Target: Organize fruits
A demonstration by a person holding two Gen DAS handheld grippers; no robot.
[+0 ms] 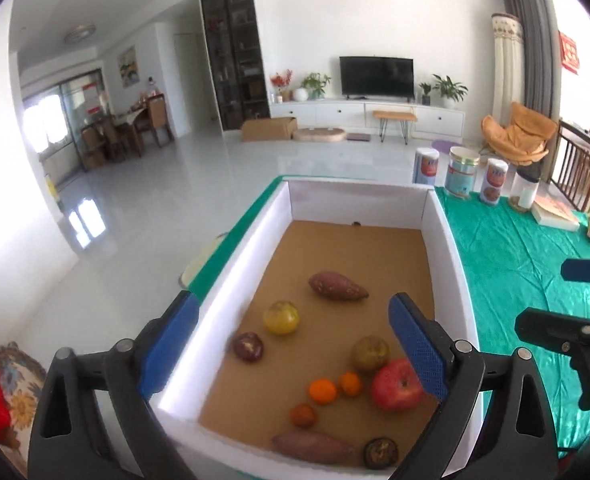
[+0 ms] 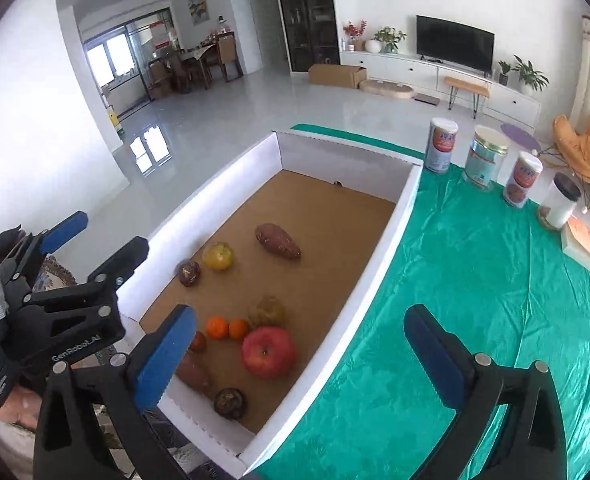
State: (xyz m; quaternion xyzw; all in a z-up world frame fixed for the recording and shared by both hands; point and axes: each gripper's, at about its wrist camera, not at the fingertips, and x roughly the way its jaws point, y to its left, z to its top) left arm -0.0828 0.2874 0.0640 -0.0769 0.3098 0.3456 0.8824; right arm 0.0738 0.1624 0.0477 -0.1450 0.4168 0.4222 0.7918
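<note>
1. One white box (image 1: 255, 240) with a brown cardboard floor sits on the surface.
2. Two sweet potatoes lie in the box: one (image 1: 337, 287) toward the middle, one (image 1: 313, 446) at the near edge.
3. One red apple (image 1: 397, 386) lies by the right wall.
4. Three small oranges: two (image 1: 322, 391) (image 1: 351, 383) side by side, a darker one (image 1: 303, 415) nearer.
5. One yellow round fruit (image 1: 281, 317).
6. One brownish-green round fruit (image 1: 371, 354).
7. Two dark purple round fruits: one (image 1: 248, 346) by the left wall, one (image 1: 380, 453) at the near edge.
8. Four canisters (image 2: 441, 145) (image 2: 486, 159) (image 2: 522, 179) (image 2: 563, 200) stand along the surface's far edge.
</note>
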